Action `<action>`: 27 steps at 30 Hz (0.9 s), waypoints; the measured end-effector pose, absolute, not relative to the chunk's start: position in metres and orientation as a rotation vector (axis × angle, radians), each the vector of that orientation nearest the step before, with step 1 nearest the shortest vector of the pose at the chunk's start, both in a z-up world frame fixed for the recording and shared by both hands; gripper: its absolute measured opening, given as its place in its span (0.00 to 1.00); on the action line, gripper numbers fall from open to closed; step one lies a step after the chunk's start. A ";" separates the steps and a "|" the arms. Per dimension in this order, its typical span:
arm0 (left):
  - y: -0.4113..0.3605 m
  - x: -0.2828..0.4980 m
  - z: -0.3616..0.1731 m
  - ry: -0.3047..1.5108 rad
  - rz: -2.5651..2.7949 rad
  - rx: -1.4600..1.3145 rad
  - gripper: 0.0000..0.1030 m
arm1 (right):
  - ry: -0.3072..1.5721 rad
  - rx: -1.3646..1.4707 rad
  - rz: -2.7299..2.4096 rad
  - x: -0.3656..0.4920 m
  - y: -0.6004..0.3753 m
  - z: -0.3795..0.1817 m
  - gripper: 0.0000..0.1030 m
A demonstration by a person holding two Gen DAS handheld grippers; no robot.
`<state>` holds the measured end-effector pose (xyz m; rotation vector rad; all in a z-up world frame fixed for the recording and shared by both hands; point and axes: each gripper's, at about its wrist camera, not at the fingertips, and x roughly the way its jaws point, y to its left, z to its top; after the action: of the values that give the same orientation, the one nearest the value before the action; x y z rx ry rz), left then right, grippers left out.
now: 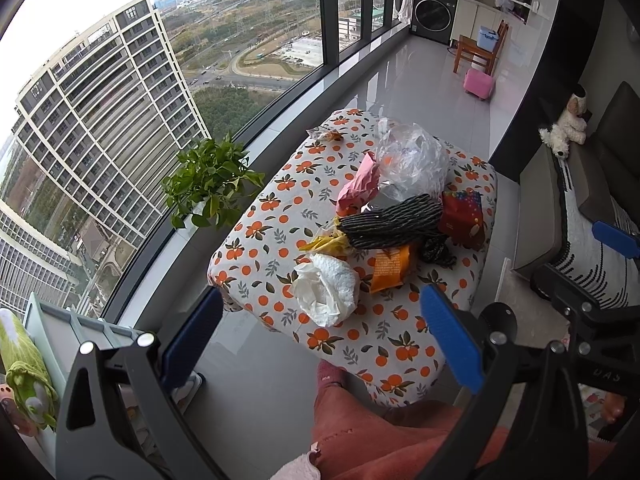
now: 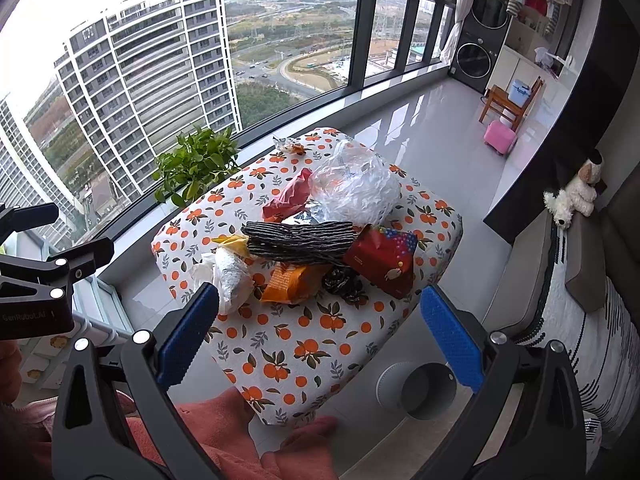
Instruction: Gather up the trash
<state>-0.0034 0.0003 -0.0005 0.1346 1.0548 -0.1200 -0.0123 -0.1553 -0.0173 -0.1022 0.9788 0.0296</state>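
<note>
Two grippers — left gripper [image 1: 320,332], right gripper [image 2: 316,336] — agape, empty; white bin [image 2: 416,390] only rightward.

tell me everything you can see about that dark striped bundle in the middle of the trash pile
The dark bundle looks like a sheaf of twisted black-and-grey cords or sticks, lying flat and roughly level across the middle of the pile on the orange-print table. It rests on top of an orange packet; a red carton touches one end and a yellow wrapper sits at the other. A clear plastic bag lies just behind it. Neither hand-held gripper touches it.
</note>
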 end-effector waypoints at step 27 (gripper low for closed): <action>-0.011 -0.008 0.007 1.050 -0.098 0.134 0.96 | 0.957 -0.086 0.053 -0.009 -0.173 -0.011 0.94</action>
<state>-0.0080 -0.0113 0.0070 0.1337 1.0500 -0.0979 -0.0091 -0.1729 -0.0112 -0.0862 0.9573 0.0530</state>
